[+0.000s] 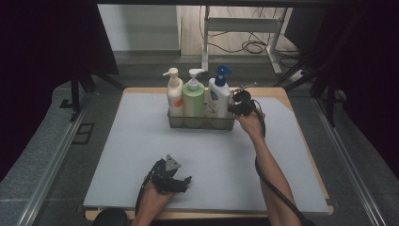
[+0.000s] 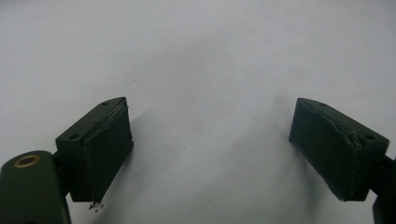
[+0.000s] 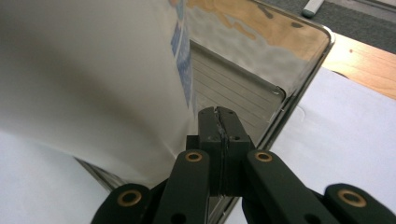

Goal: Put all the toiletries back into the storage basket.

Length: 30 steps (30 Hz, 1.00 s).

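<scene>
A clear tray (image 1: 202,123) at the back middle of the mat holds three pump bottles: a cream one (image 1: 174,96), a green one (image 1: 193,96) and a white one with a blue pump (image 1: 219,94). My right gripper (image 1: 234,104) is at the tray's right end, beside the white bottle. In the right gripper view its jaws (image 3: 219,116) are pressed together with nothing visible between them, close to the white bottle (image 3: 93,70) and the tray's wall (image 3: 299,88). My left gripper (image 1: 181,181) rests near the front edge, open (image 2: 210,121) over bare mat.
A pale grey mat (image 1: 141,155) covers the wooden table (image 1: 324,188). Metal rails run along both sides. Beyond the far edge stand a white desk frame (image 1: 244,28) and cables on the floor.
</scene>
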Available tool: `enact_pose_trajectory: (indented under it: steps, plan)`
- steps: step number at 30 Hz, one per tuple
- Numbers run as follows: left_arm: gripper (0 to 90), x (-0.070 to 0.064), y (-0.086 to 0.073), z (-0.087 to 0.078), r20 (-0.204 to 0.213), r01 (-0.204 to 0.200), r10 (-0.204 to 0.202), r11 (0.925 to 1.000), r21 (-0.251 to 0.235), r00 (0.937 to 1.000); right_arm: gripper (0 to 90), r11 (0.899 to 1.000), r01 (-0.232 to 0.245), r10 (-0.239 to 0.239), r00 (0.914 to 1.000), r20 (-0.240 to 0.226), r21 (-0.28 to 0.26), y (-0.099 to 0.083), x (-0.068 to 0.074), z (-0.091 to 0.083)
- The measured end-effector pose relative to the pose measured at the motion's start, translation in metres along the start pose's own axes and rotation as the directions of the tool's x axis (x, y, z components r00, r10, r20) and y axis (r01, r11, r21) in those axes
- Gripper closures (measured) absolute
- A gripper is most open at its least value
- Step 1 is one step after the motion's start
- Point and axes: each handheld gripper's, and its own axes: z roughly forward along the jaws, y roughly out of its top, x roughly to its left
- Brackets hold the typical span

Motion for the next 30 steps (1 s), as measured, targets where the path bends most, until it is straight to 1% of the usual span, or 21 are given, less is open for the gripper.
enact_pose_trajectory:
  steps: [3, 15, 22, 30]
  plan:
    - [12.5, 0.000, 0.000, 0.000, 0.000, 0.000, 0.000, 1.0000, 0.000, 1.0000, 89.8, 1.000, 0.004, -0.004, 1.0000, -0.006, 0.005, 0.001, 0.001, 0.004]
    - [12.5, 0.000, 0.000, 0.000, 0.000, 0.000, 0.000, 1.0000, 0.000, 1.0000, 89.7, 0.999, -0.019, 0.020, 0.9997, -0.015, 0.030, -0.001, 0.001, 0.011]
    - [12.5, 0.000, 0.000, 0.000, -0.001, -0.001, 0.001, 1.0000, 0.000, 1.0000, 89.6, 0.999, -0.013, 0.014, 0.9997, -0.020, 0.043, -0.001, 0.006, 0.015]
    - [12.5, 0.000, 0.000, 0.000, -0.001, -0.001, 0.001, 1.0000, 0.000, 1.0000, 89.1, 0.999, 0.009, -0.008, 0.9994, -0.034, 0.053, 0.001, 0.016, 0.021]
